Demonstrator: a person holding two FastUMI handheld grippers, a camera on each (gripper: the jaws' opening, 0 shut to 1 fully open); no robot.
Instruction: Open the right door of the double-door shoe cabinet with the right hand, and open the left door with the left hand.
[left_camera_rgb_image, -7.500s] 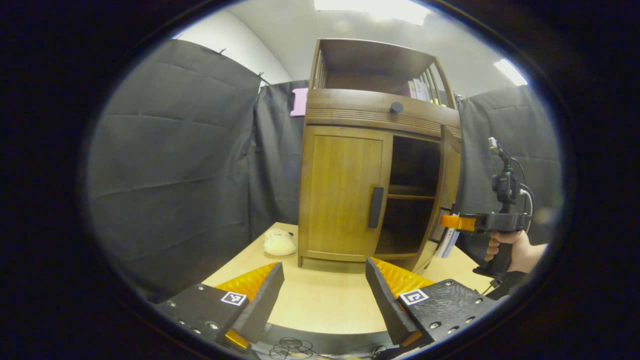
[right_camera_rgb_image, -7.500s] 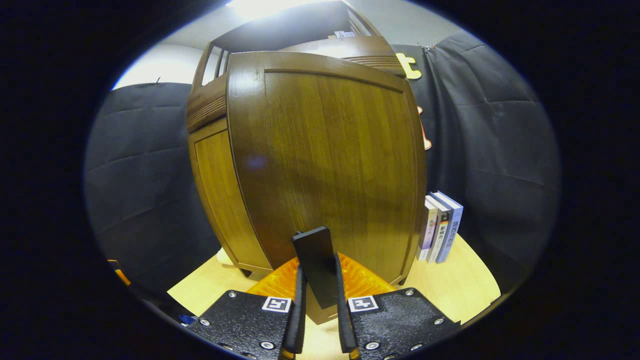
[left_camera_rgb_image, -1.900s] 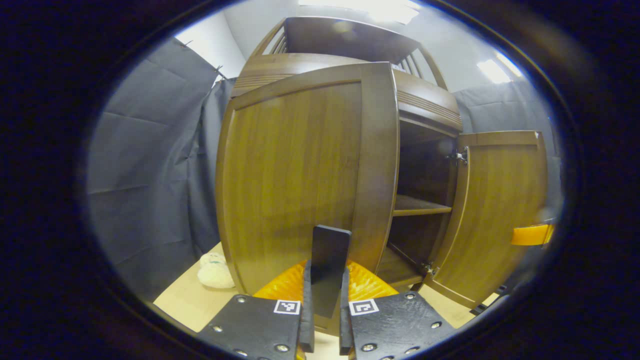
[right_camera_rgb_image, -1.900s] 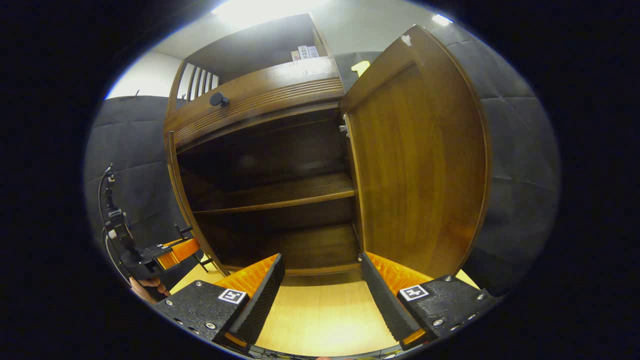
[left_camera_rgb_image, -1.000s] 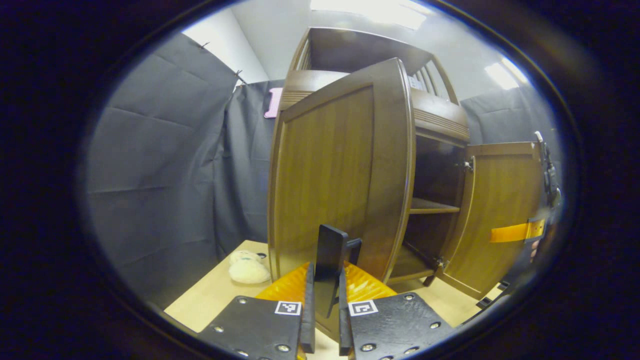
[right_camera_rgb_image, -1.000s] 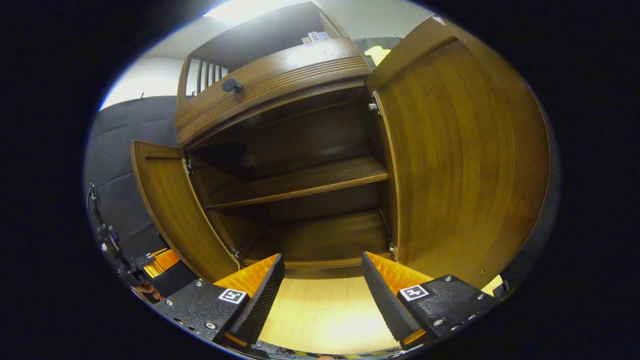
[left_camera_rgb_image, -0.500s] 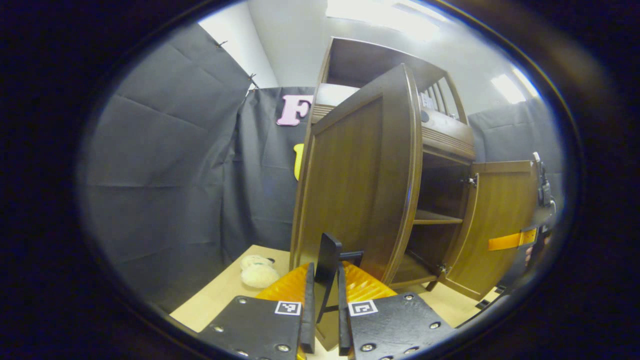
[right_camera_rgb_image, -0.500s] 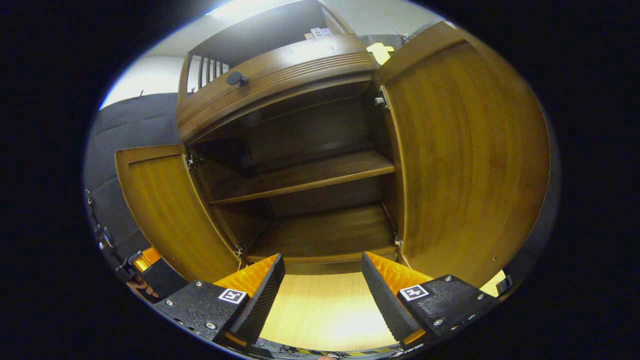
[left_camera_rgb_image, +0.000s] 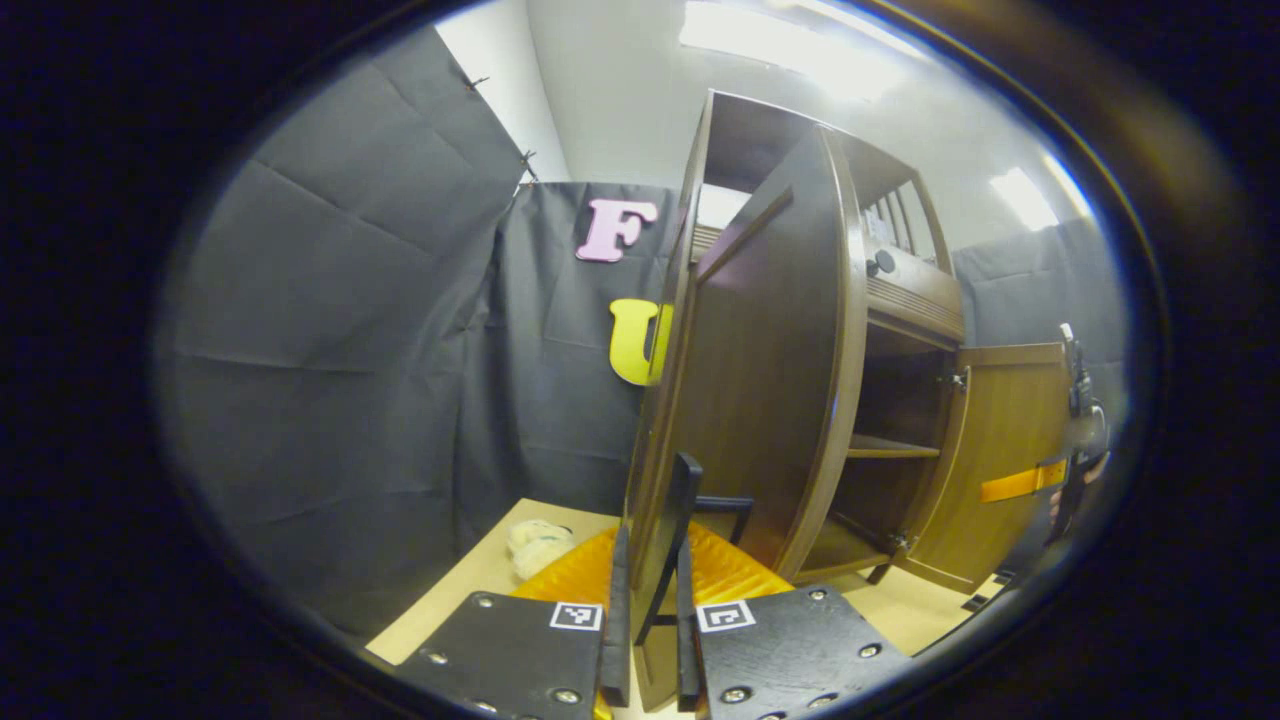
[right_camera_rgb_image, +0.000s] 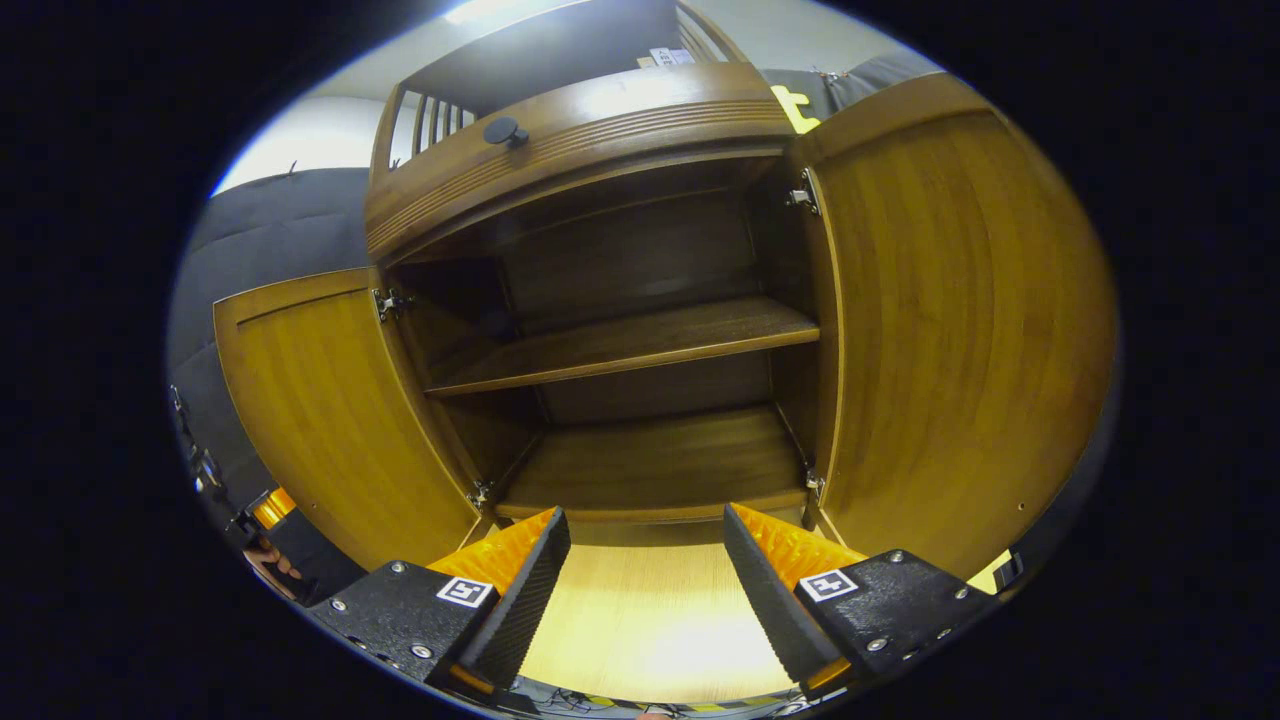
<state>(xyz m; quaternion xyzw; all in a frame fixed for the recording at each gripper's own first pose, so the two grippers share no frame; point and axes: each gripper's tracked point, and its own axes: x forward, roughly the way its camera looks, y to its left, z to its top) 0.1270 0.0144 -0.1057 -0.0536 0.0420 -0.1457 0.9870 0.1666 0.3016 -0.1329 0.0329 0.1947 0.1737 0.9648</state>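
Now both doors stand wide: your left tool (left_camera_rgb_image: 647, 640) pinches the left door's handle (left_camera_rgb_image: 668, 545) (right tool (right_camera_rgb_image: 640, 580) spread, idle); only letting go remains.

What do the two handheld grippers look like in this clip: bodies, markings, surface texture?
Left gripper: black plates with silver screws, each carrying a small square black-and-white tag. Right gripper: the same black, screw-studded plates and square tags, with ribbed inner faces on its jaws. Seen from the left gripper view, it has a black upright handle.

Both brown wooden cabinet doors (right_camera_rgb_image: 330, 420) (right_camera_rgb_image: 960, 330) stand swung wide; between them bare pale tabletop (right_camera_rgb_image: 640, 620) runs unobstructed to two bare shelves (right_camera_rgb_image: 620, 350).
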